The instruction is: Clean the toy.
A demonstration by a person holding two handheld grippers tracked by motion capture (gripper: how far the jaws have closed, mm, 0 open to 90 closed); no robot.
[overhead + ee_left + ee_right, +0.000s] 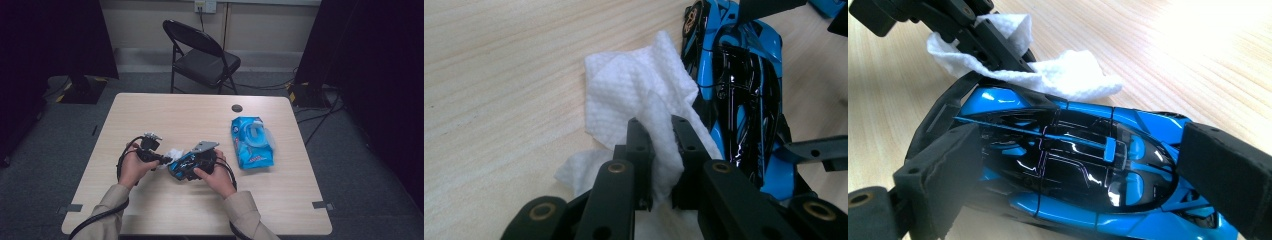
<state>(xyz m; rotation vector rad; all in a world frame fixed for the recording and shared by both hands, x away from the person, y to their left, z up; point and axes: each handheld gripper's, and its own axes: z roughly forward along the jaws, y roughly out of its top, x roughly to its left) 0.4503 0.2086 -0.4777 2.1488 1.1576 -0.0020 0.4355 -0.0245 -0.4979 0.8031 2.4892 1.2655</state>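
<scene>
Both grippers meet mid-table: left gripper [658, 125] fingers clamp a white wipe [639, 95], right gripper [1073, 160] fingers clamp the blue toy car [1083, 165].

Worktop [165, 210]: light wood-grain top, rectangular, standing on grey carpet.

Blue wipes packet [252, 142]: lies flat on the right half of the worktop, its flap open.

Small dark round disc [237, 108]: sits on the worktop near the far edge, just beyond the wipes packet and apart from it.

Black folding chair [202, 57]: stands on the floor beyond the far edge, seat down.

Wall socket [205, 6]: on the back wall above the chair, with a cable plugged in.

Black cables [320, 117]: run over the floor at far right.
</scene>
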